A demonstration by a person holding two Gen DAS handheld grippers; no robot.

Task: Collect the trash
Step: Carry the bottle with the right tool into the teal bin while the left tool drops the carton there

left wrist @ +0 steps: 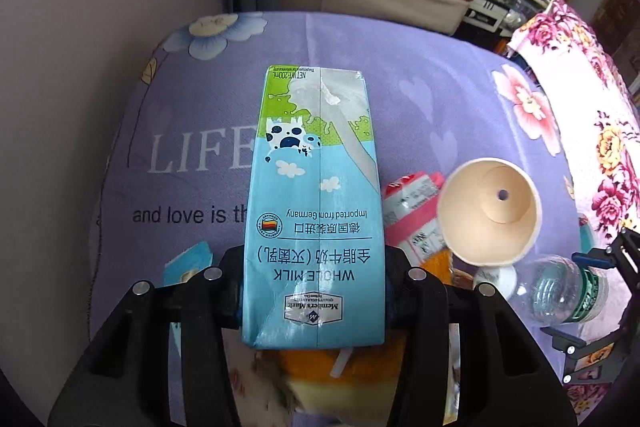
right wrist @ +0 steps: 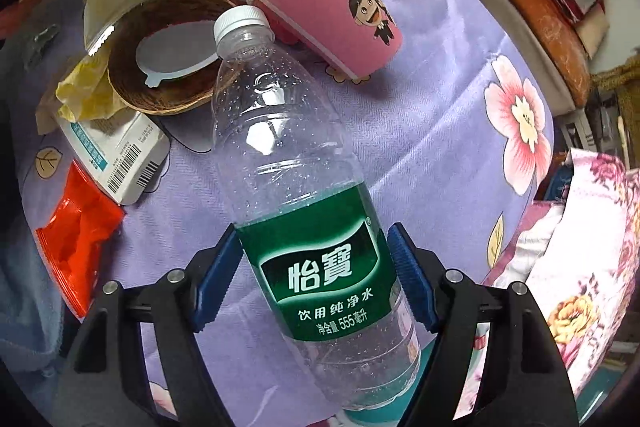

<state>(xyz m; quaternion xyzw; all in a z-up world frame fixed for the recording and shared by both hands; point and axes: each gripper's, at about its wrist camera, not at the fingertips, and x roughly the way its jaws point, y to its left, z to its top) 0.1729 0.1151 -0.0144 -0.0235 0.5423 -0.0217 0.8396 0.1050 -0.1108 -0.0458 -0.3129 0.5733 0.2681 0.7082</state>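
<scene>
A blue and green milk carton [left wrist: 316,195] sticks out forward between my left gripper's [left wrist: 314,279] jaws, which are shut on its lower end, above the purple tablecloth [left wrist: 160,107]. An empty clear water bottle [right wrist: 304,187] with a green label and white cap lies lengthwise between the blue pads [right wrist: 218,279] of my right gripper [right wrist: 316,267]. The pads flank the label closely but do not visibly squeeze it. In the left wrist view the same bottle [left wrist: 568,291] lies at the right, inside the right gripper [left wrist: 576,295].
A pink paper cup [right wrist: 332,15] lies on its side behind the bottle. At the left are a woven dish [right wrist: 168,95] with a foil lid, a white barcoded box [right wrist: 116,155], a red packet [right wrist: 76,239] and yellow wrappers [right wrist: 88,87]. A floral cloth [right wrist: 580,247] covers the right edge.
</scene>
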